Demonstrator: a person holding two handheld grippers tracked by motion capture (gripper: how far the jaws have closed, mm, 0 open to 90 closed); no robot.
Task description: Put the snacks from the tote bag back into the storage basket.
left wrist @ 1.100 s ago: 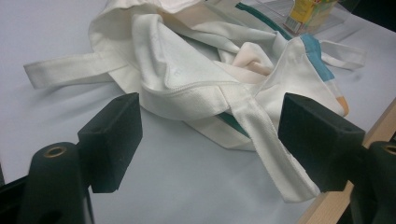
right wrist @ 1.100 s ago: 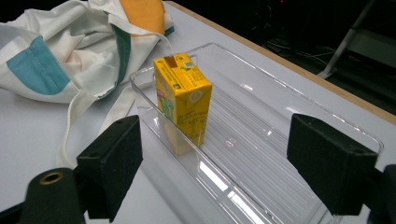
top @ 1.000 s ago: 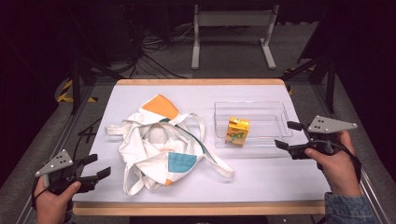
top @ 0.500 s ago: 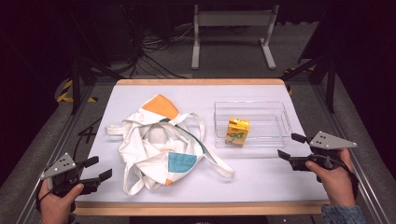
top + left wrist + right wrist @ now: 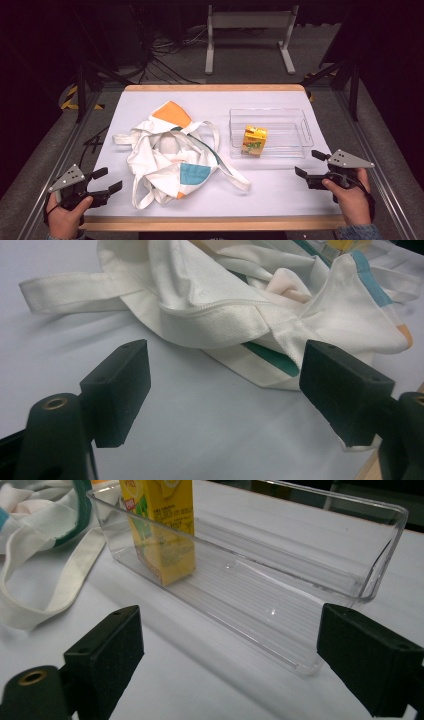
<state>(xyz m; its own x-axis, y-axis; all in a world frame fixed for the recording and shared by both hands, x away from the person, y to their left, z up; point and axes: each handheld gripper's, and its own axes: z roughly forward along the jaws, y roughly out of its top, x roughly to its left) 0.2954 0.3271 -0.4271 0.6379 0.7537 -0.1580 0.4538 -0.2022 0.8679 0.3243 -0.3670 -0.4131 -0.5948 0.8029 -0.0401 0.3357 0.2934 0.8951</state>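
Note:
A crumpled white tote bag [image 5: 170, 157] with orange and teal patches lies left of centre on the white table; its cloth [image 5: 220, 315] rests just beyond my left gripper's jaws. A yellow juice carton [image 5: 254, 141] stands upright at the left end of a clear plastic tray [image 5: 300, 125]. The carton [image 5: 162, 527] and tray [image 5: 310, 580] sit just ahead of my right gripper [image 5: 235, 660], which is open and empty. My left gripper [image 5: 106, 181] is open and empty at the table's front left corner. My right gripper [image 5: 310, 164] hovers at the front right.
The white table top [image 5: 280, 195] has a wooden front edge [image 5: 215, 223]. A bag handle [image 5: 235, 177] trails toward the middle front. Beyond the table's far edge stand a metal frame [image 5: 250, 30] and cables on a dark floor.
Both hands have drawn back toward the front edge of the table. The right gripper moved away from the tray's right end. Bag, carton and tray have not moved.

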